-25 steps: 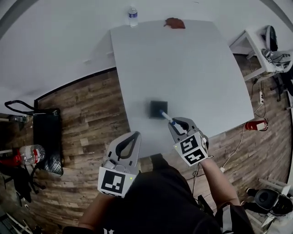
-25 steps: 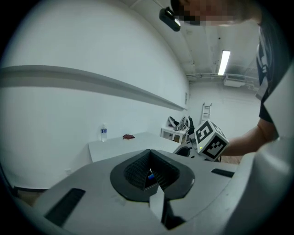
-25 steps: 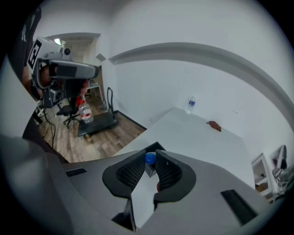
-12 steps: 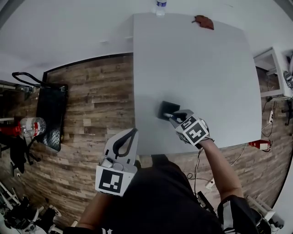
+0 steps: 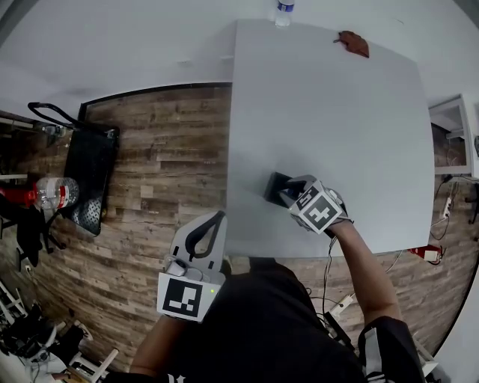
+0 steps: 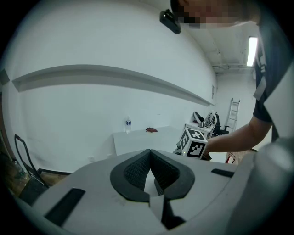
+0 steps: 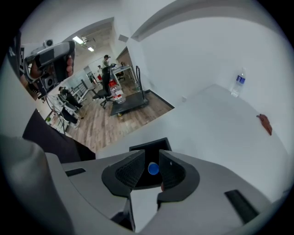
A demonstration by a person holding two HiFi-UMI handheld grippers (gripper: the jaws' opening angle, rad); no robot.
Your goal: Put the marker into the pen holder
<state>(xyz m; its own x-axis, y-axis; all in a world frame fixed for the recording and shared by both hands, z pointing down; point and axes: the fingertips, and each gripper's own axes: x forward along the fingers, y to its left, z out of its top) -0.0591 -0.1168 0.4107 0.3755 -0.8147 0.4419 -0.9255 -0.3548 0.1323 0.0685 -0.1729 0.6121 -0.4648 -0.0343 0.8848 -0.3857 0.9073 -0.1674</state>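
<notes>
The black square pen holder [image 5: 275,185] stands near the front edge of the white table [image 5: 337,112]. My right gripper [image 5: 290,192] hangs right over it, shut on the marker. In the right gripper view the marker's blue end [image 7: 153,169] shows between the jaws of the right gripper [image 7: 151,156], above the pen holder's opening [image 7: 138,148]. In the head view the marker is hidden under the gripper. My left gripper [image 5: 218,218] is held off the table's front left corner, shut and empty; the left gripper [image 6: 149,153] has its jaw tips touching.
A water bottle [image 5: 283,11] and a brown scrap [image 5: 352,43] lie at the table's far edge. A black cart [image 5: 86,187] and a bottle [image 5: 52,191] sit on the wooden floor to the left. People and office chairs [image 7: 98,94] are farther off.
My right gripper has carried the marker forward until it is over the pen holder, and the marker has dropped out of the head view. The left gripper has stayed put.
</notes>
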